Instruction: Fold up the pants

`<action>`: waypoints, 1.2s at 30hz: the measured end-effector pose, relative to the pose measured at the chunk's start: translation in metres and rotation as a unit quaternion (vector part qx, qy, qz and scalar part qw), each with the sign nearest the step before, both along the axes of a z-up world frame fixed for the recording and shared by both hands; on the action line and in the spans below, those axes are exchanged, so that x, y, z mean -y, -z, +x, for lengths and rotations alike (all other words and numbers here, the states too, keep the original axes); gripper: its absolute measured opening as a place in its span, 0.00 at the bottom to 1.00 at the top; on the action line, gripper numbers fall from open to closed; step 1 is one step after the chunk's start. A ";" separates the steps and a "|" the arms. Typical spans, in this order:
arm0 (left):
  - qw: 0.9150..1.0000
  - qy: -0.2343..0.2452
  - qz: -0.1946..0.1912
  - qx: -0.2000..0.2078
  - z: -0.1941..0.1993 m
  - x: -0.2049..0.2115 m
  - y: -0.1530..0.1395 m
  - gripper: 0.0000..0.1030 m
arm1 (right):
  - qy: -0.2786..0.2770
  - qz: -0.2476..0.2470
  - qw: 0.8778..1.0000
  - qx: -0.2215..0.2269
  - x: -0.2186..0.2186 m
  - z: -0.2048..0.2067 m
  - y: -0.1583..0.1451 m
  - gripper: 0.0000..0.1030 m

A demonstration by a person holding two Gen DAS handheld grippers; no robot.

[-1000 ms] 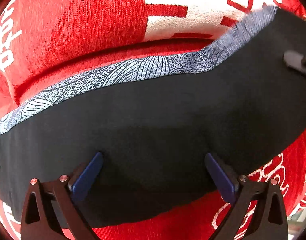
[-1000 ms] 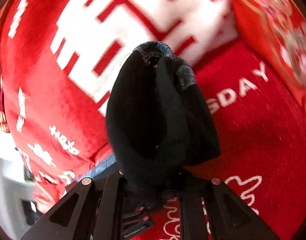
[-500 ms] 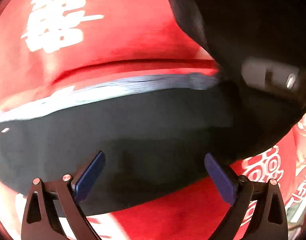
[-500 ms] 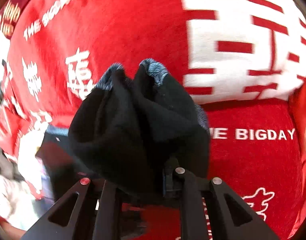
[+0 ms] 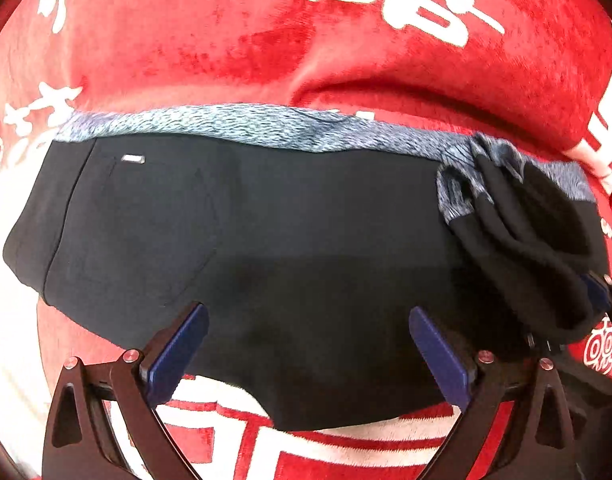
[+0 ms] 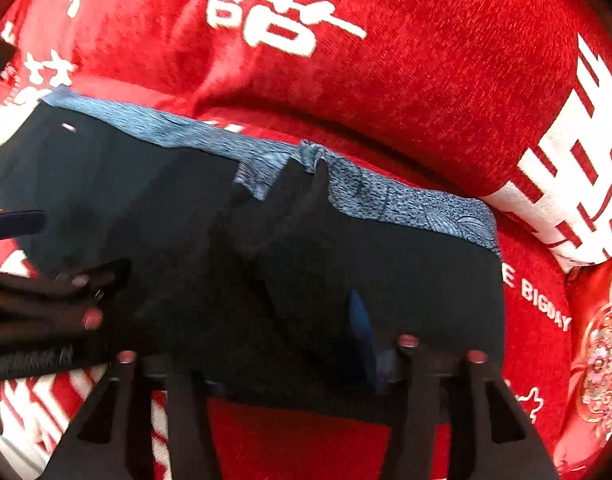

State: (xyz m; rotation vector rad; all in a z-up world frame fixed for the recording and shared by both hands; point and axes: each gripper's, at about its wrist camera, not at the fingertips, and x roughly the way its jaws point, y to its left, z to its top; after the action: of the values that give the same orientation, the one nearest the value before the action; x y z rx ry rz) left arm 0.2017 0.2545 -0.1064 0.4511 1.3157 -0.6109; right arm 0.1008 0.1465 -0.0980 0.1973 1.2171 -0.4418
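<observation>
The left gripper [image 5: 308,344], at the lower centre of its frame, hangs released over the black pants [image 5: 266,240], gripping nothing. The right gripper [image 6: 290,360] is clenched on a bunched end of the pants, seemingly carried over to make a fold. The pants lie across the middle of both frames on the red cloth [image 5: 266,40], patterned waistband [image 5: 246,124] uppermost.

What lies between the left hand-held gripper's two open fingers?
In the left wrist view, only the flat black pants span the gap of the left hand-held gripper, with red cloth below the hem.
</observation>
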 end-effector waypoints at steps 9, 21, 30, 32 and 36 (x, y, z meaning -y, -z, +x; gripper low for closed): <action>0.996 0.067 -0.060 -0.019 -0.017 0.025 -0.041 0.98 | 0.115 0.033 0.991 0.058 0.059 -0.072 -0.041 0.63; 0.988 0.114 -0.086 -0.058 -0.039 0.083 -0.060 0.98 | 0.208 0.127 0.968 0.055 0.117 -0.106 -0.005 0.63; 0.993 0.008 -0.064 -0.099 -0.007 0.058 -0.041 0.98 | 0.065 0.111 0.988 0.086 0.049 -0.081 -0.035 0.63; 0.993 0.026 -0.067 -0.094 -0.012 0.061 -0.044 0.98 | 0.092 0.124 0.983 0.095 0.055 -0.081 -0.033 0.63; 0.985 0.096 -0.085 -0.115 -0.035 0.084 -0.048 0.98 | 0.189 0.133 0.968 0.099 0.086 -0.105 -0.026 0.63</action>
State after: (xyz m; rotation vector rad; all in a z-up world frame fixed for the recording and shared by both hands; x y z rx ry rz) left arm 0.1664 0.1709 -0.0582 0.3764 1.4341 -0.9524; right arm -0.0039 0.0602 -0.0718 0.6971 1.0380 -0.5735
